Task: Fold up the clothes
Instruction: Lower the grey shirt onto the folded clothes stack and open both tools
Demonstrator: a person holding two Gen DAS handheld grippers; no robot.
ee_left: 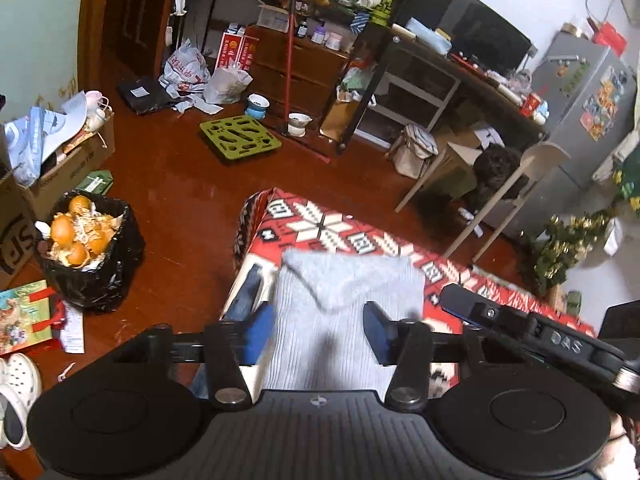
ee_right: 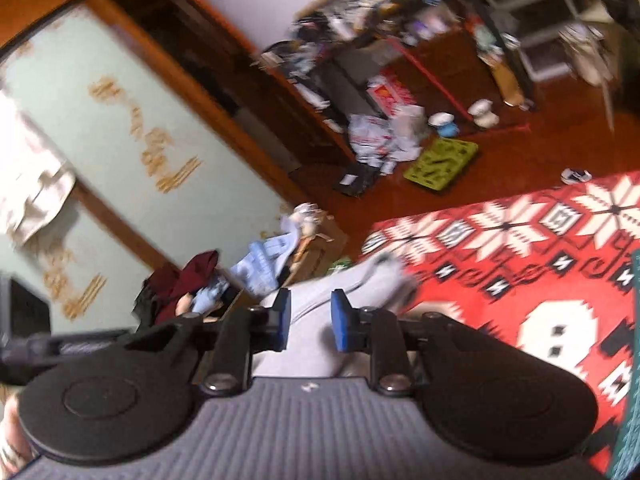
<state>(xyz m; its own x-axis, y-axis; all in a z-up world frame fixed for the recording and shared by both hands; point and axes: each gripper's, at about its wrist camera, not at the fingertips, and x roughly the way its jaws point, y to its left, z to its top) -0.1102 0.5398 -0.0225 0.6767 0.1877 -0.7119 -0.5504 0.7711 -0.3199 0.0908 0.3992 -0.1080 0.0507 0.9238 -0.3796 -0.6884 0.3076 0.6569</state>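
Observation:
A light grey ribbed knit garment (ee_left: 344, 300) lies at the corner of a table covered by a red patterned cloth (ee_left: 320, 224). Its top edge is folded over as a flap. My left gripper (ee_left: 320, 332) hovers over it with the blue pads wide apart, the cloth between them but not pinched. In the blurred right wrist view the same grey garment (ee_right: 348, 280) runs between the blue pads of my right gripper (ee_right: 310, 316); the pads stand apart with fabric in the gap. The right gripper's black body (ee_left: 532, 332) shows at the right of the left wrist view.
A black-bagged bin of orange peel (ee_left: 84, 240) stands on the red-brown floor left of the table. Cardboard boxes of clutter (ee_left: 60, 152), a green mat (ee_left: 240, 136), a white chair (ee_left: 500, 196), a fridge (ee_left: 580, 96) and cluttered shelves surround the table. The red cloth (ee_right: 520, 248) spreads to the right.

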